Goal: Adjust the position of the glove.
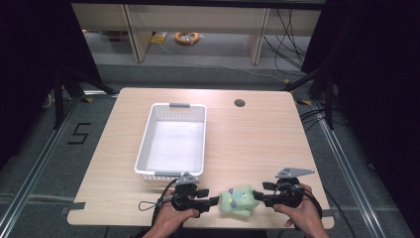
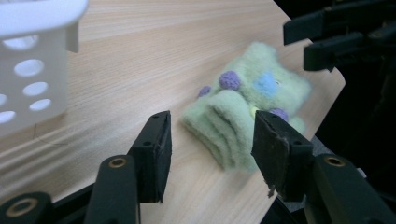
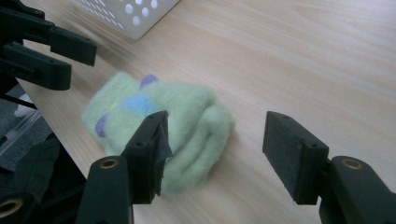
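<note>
A folded, fuzzy pale-green sock with purple and blue spots (image 1: 238,200) lies on the wooden bench (image 1: 257,139) near its front edge, between the left tongs (image 2: 211,140) and right tongs (image 3: 215,140), both released. Folding looks finished; next comes gripping the bundle and carrying it to the white perforated plastic basket (image 1: 148,134).

The green fuzzy sock (image 3: 159,126) is blurred; the white basket (image 2: 32,60) is cut off.

Folded sock (image 1: 238,201) at table's (image 1: 257,144) near edge, basket (image 1: 172,173) behind it, leftward
</note>
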Tool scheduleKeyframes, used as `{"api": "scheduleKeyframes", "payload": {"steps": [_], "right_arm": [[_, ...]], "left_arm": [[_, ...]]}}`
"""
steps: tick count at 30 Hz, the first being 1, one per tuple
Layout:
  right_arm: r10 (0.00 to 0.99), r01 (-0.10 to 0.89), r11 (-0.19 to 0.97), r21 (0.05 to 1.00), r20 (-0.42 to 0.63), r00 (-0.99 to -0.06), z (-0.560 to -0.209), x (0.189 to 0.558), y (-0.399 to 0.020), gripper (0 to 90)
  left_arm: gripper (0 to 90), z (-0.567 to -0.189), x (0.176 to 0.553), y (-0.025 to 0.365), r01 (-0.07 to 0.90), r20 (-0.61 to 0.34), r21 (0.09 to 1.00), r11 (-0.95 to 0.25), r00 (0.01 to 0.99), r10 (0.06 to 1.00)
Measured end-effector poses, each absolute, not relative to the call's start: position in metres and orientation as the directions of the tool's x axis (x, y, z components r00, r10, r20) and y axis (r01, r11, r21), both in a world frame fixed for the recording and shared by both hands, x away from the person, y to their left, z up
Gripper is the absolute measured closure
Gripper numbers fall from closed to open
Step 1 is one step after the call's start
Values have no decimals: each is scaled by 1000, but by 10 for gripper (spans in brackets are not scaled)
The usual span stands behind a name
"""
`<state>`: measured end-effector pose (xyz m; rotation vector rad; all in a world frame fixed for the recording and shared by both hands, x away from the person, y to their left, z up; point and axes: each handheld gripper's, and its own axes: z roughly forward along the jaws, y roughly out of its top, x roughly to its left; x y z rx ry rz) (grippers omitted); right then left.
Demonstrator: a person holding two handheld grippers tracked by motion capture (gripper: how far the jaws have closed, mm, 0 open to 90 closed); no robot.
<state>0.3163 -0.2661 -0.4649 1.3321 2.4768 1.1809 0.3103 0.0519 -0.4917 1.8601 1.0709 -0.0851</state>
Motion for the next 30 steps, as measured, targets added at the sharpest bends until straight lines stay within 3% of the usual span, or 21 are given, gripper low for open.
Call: {"api": "scheduleKeyframes", "payload": {"steps": [6,8,12,19,30], "right_arm": [[726,689,307,656,307,-616,-473,315,-258,377],[716,695,284,660,336,-612,-474,318,-256,378],[737,718,260,645,348,-579,-477,321,-253,385],[739,736,318,598,331,-587,-491,325,-252,446],[736,759,276,590,378,-561,-499,324,-251,494]], "left_arm": [[415,-495,313,41,730,-499,664,-161,593,632],[413,-496,314,38,763,-548,632,-138,565,617],[415,-499,317,30,753,-522,640,-152,571,633],[421,-511,317,26,775,-523,608,-173,555,646],[479,-515,320,17,785,-538,593,-178,551,638]]}}
